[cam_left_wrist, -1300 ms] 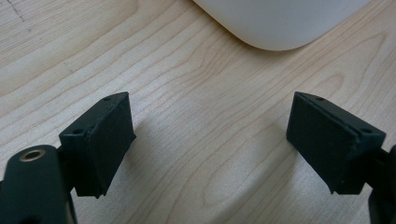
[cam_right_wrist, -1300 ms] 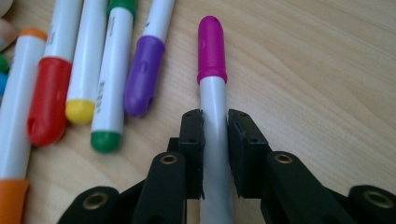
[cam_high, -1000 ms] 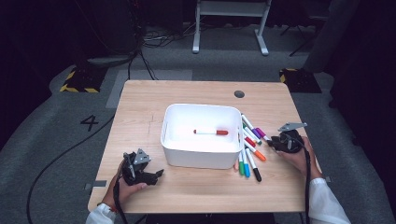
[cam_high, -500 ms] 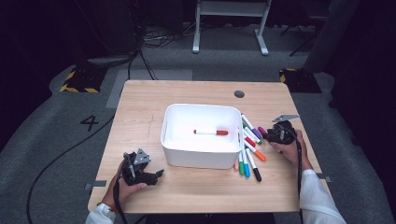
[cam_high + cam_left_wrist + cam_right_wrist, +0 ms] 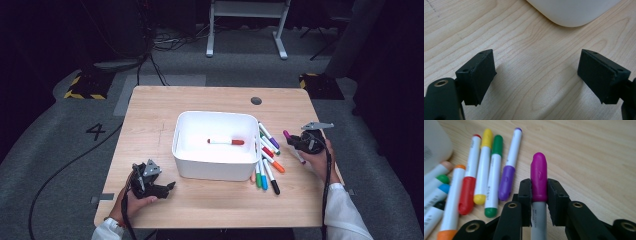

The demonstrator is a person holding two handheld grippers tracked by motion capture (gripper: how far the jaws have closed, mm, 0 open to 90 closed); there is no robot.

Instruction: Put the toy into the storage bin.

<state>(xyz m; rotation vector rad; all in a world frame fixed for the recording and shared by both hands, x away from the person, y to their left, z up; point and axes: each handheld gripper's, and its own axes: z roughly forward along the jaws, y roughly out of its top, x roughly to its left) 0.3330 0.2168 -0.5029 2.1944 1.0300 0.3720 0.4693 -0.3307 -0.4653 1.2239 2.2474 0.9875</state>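
A white bin [image 5: 215, 145] stands mid-table with a red-capped marker [image 5: 226, 142] lying inside. Several markers [image 5: 266, 159] lie loose along its right side. My right gripper [image 5: 296, 142] sits at the table's right edge, shut on a magenta-capped marker [image 5: 539, 180]; the cap sticks out past the jaws, which clamp its lower end. Beside it lie a purple-capped marker [image 5: 510, 166] and a green one [image 5: 494, 175]. My left gripper [image 5: 159, 189] rests near the front left, open, with bare wood between its pads [image 5: 480, 75]. A corner of the bin [image 5: 574, 11] lies ahead of it.
The wooden table [image 5: 150, 120] has a dark round grommet [image 5: 256, 100] at the back right. A dark floor with cables and yellow-black striped blocks [image 5: 82, 85] surrounds the table. A white frame stand [image 5: 245, 25] stands behind.
My right gripper moved left toward the loose markers and closed on the magenta-capped marker, then drew slightly up. The left gripper stayed still.
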